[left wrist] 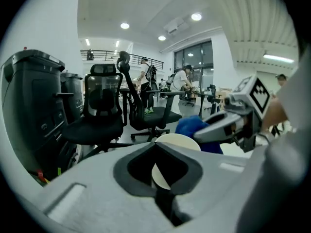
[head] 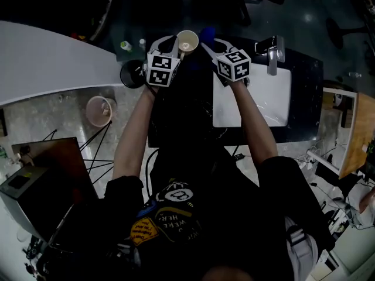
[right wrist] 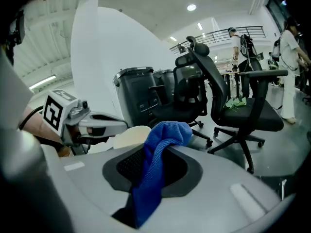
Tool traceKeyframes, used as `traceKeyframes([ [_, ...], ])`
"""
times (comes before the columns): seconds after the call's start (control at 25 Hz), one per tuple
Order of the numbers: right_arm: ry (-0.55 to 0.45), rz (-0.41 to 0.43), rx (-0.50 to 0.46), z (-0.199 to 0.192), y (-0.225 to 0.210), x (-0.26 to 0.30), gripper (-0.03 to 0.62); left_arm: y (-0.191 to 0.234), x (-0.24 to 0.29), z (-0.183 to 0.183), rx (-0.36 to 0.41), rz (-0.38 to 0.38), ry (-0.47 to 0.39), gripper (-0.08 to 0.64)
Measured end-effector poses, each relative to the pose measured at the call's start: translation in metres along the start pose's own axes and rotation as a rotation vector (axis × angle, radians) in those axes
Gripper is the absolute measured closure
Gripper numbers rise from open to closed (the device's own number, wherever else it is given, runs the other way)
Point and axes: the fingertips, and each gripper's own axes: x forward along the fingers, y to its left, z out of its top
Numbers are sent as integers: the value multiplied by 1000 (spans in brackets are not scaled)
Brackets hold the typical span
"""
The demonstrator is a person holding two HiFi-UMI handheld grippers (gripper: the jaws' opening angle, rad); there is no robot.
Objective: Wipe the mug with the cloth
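Your left gripper [left wrist: 165, 174] has its fingers clamped on the mug [left wrist: 177, 142], holding it in the air. It is probably rigid, slick and breakable, so grip its wall firmly. Just beside it, your right gripper [right wrist: 154, 171] pinches the soft, limp cloth [right wrist: 167, 132].

Both bare forearms [head: 133, 133] stretch toward 12 o'clock. The left hand-held gripper [head: 176, 47] clamps the mug [head: 187, 40]; the right hand-held gripper [head: 210, 44], at its 3 o'clock, pinches the cloth [right wrist: 155, 178].
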Motion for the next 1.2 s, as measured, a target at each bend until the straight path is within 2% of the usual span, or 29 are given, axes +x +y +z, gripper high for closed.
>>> traceKeyframes([
  [0.12, 39, 43, -35, 11, -10, 18, 511, 0, 2, -1, 73, 16, 15, 555],
  [0.2, 90, 70, -82, 3, -10, 26, 525, 0, 2, 0, 49, 24, 13, 555],
  [0.32, 202, 75, -220, -30, -6, 31, 514, 1, 1, 0, 4, 38, 0, 555],
  [0.4, 214, 61, -283, -39, -3, 28, 512, 1, 0, -1, -6, 44, -3, 555],
  [0.6, 99, 25, -279, -13, 21, -3, 513, -3, -3, -2, -22, 48, -4, 555],
  [0.72, 69, 45, -264, -14, 46, -17, 514, -5, -7, -4, -38, 60, -10, 555],
  [0.84, 61, 72, -220, -28, 64, -12, 514, -7, -9, -5, -58, 77, -16, 555],
  [1.0, 88, 81, -165, -53, 67, 6, 514, -6, -12, -7, -93, 109, -26, 555],
  [1.12, 123, 87, -149, -70, 67, 14, 514, -9, -14, -9, -104, 111, -31, 555],
  [1.2, 115, 79, -148, -68, 65, 12, 514, -10, -15, -8, -113, 98, -32, 555],
])
